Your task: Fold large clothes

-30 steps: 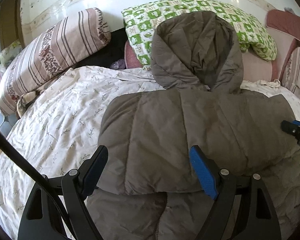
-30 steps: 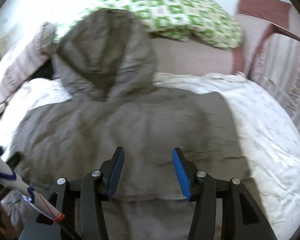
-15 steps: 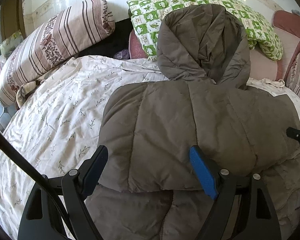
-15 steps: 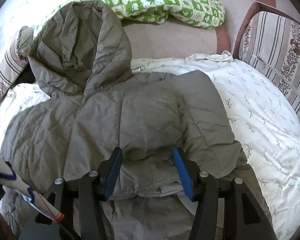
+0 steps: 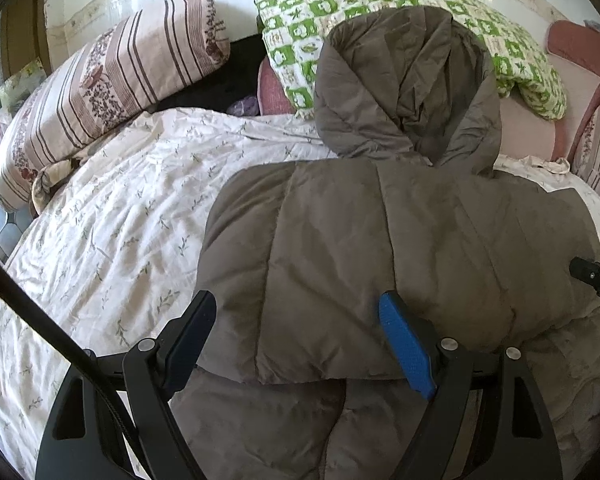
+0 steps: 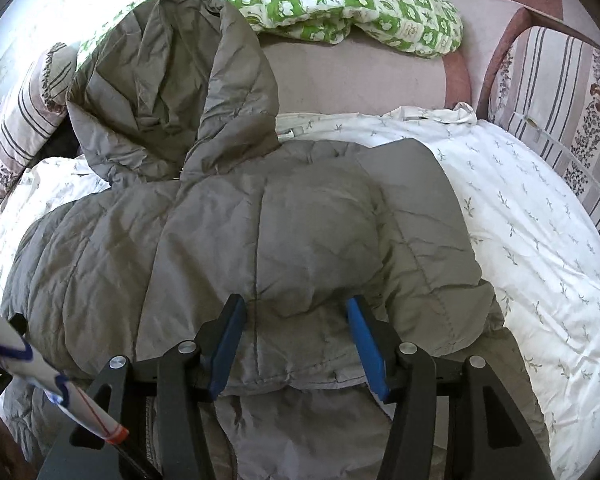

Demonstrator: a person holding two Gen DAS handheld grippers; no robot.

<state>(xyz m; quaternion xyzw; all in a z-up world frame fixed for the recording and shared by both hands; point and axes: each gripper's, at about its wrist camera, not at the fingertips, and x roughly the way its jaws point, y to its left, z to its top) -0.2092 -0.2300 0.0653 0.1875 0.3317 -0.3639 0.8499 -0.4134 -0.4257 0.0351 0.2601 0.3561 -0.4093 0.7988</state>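
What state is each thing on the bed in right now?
Jacket: folded over itself, lying on the bed.
Hood: spread flat, unfolded, resting on the green pillow.
Sheet: wrinkled.
Left tongs: open over the jacket's folded edge.
Right tongs: open over that edge.

Hooded puffer jacket (image 5: 380, 240): grey-brown, plain. Bed sheet (image 5: 112, 220): white, small leaf sprigs. Pillow (image 6: 340, 0): green-white checks. Bolster (image 5: 112, 76): pink-beige, dark stripes, floral bands. Left tool (image 5: 300, 340): black, blue pads. Right tool (image 6: 296, 344): same colours.

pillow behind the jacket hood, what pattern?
Green-and-white checked print pillow; the right wrist view shows it best.
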